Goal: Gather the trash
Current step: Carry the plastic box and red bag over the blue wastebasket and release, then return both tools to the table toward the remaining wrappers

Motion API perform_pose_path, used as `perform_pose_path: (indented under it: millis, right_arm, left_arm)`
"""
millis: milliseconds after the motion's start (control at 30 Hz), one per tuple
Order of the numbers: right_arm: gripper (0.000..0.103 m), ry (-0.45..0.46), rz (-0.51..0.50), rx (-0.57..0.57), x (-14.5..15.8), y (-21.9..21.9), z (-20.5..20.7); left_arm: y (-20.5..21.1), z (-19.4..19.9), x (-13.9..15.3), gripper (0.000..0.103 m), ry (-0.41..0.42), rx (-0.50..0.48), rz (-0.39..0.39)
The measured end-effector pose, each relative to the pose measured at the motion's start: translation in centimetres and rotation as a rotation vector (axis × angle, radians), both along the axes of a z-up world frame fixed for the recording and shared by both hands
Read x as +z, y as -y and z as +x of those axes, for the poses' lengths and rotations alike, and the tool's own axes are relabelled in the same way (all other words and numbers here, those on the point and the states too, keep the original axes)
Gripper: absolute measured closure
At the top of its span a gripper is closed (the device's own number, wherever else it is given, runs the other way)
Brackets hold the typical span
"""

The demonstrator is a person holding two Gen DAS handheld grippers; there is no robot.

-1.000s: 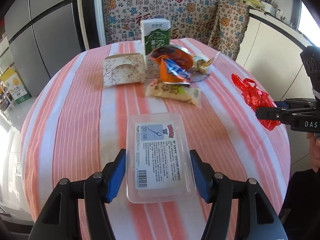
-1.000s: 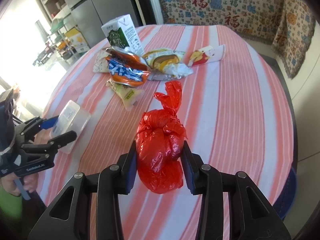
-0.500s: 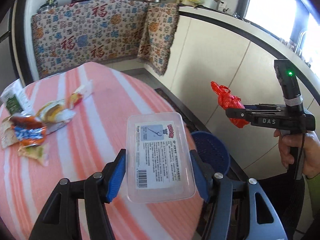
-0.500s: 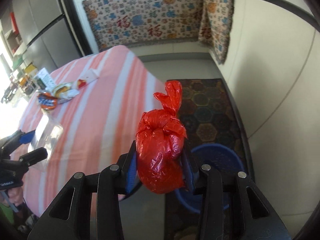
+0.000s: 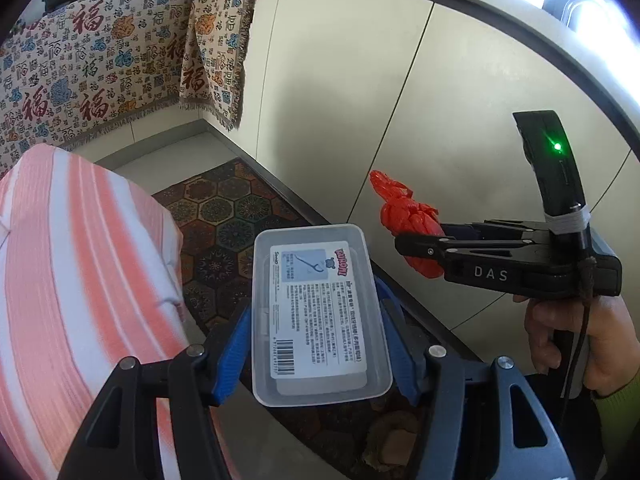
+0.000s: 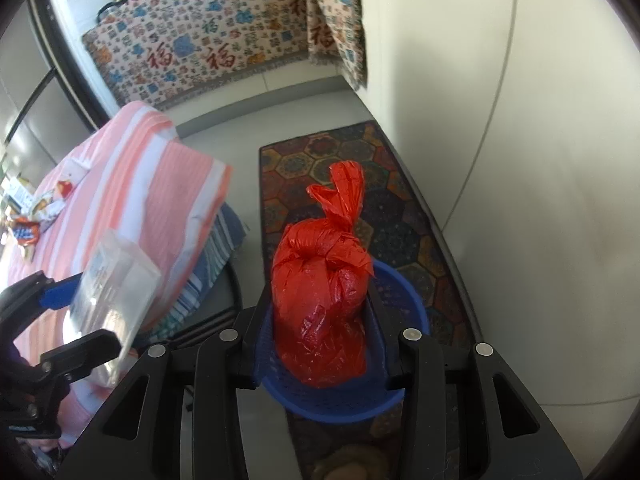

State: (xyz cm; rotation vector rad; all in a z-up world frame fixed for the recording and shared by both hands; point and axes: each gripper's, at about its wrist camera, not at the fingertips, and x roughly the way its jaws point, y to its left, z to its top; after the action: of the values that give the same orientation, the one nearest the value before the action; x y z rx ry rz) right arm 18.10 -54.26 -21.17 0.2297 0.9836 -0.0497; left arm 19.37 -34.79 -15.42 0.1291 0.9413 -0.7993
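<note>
My left gripper is shut on a clear plastic box with a printed label, held in the air off the table's edge. My right gripper is shut on a knotted red plastic bag and holds it right above a blue mesh trash basket on the floor. In the left wrist view the red bag and right gripper are to the right. In the right wrist view the clear box and left gripper are at lower left.
The round table with a pink striped cloth stands to the left, with several wrappers on it. A patterned rug lies under the basket. White cabinet fronts run along the right. A patterned cloth hangs at the back.
Both grippers have swung away from the table toward the floor. The red bag is now right over the blue basket, and the clear box has come off the table's edge beside it.
</note>
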Motion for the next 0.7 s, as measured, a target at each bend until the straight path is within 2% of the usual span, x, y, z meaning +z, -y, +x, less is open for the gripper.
perform_pose_path:
  millis: [233,533,633,667,700]
  right_arm:
    - [0.062,-0.014,0.039,-0.029,-1.4,2.3,-0.5]
    - [0.061,-0.002,0.111,-0.080,-2.1,3.9,-0.2]
    - [0.051,0.007,0.124,-0.094,-2.1,4.1,0.1]
    - [0.036,0.014,0.129,-0.107,-2.0,4.2,0.0]
    - [0.032,0.024,0.134,-0.118,-1.9,4.4,-0.1]
  left_arm:
    - [3.8,1.5,-3.6,0.040,-0.028,-0.043,0.040]
    - [6.7,2.2,-6.3,0.040,-0.036,-0.075,0.089]
    - [7.8,2.4,-7.2,0.038,-0.033,-0.092,0.098]
    - [8.2,2.6,-7.7,0.035,-0.036,-0.095,0.111]
    - [8.6,2.7,-8.1,0.035,-0.037,-0.090,0.127]
